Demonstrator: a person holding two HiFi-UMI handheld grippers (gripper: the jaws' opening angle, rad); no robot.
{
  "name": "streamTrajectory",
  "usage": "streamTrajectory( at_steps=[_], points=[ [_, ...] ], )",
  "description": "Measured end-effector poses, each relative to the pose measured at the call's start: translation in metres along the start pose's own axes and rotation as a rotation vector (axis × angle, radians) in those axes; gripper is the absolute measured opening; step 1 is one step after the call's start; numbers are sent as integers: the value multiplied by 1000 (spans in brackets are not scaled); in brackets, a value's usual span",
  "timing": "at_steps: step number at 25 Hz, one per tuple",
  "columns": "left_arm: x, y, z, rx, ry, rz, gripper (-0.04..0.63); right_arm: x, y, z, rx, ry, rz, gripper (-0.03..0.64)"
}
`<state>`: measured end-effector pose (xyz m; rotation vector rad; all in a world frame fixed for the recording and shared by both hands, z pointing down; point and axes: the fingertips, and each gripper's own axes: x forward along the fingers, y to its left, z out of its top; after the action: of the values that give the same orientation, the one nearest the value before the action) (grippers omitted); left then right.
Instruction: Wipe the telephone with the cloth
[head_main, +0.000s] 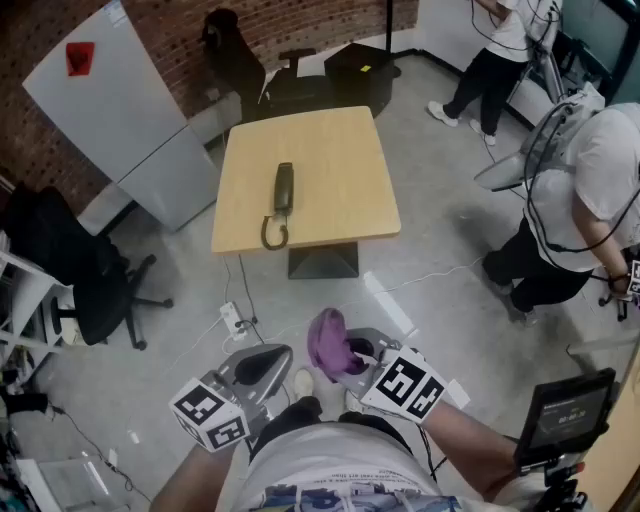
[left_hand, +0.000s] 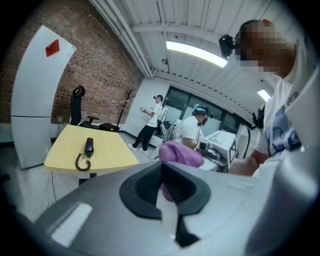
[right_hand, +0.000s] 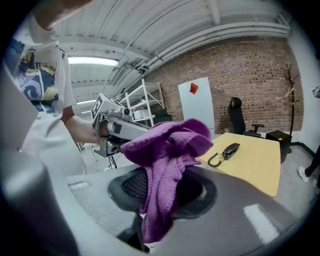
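Head view: telephone (head_main: 284, 190) lies on the wooden table (head_main: 340, 170) at 12 o'clock from the person, well apart, with open floor between. The handset's long axis runs 12 to 6, and its curled cord (head_main: 274, 234) is at the 6 end, close to the table's near edge. Right gripper (head_main: 355, 355) is low in frame, clenched on a purple cloth (head_main: 328, 343) that bunches above the jaws. Left gripper (head_main: 262, 365) is just beside it at 9 o'clock, closed. The telephone bears about 12 from the left gripper and 11 from the right, and the 2 look about equally far from it. Left gripper view: jaws pressed together with nothing between them. The purple past them is the cloth in the other gripper. The telephone shows at 10 o'clock on the table, far off. Right gripper view: cloth pinched between the pads, draped over and hanging below. The telephone is at 2 o'clock beyond it, cord end nearer. Judgement: wiping not begun. The cloth hand needs to carry toward 11 and meet the handset along its length, starting from the cord end.
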<state>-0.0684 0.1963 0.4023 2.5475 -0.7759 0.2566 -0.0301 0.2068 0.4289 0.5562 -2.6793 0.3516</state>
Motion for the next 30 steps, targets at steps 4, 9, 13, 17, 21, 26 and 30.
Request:
streamTrajectory(
  at_steps=[4, 9, 13, 17, 21, 26, 30],
  points=[
    [-10, -10, 1, 16, -1, -27, 3, -4, 15, 9, -13, -4, -21, 115],
    [-26, -15, 15, 22, -39, -69, 3, 1, 29, 26, -24, 7, -57, 115],
    [-61, 1, 21, 16, -53, -89, 3, 28, 47, 49, -35, 14, -73, 115],
    [-100, 26, 6, 15, -51, -83, 3, 65, 74, 53, -53, 12, -78, 115],
    [-111, 31, -9, 19, -40, -114, 3, 77, 89, 46, -40, 12, -99, 115],
    [-116, 29, -13, 25, -19, -151, 4, 79, 95, 49, -37, 16, -134, 114],
    [-119, 34, -20, 14, -1, -172, 4, 84, 99, 48, -18, 17, -163, 114]
  ],
)
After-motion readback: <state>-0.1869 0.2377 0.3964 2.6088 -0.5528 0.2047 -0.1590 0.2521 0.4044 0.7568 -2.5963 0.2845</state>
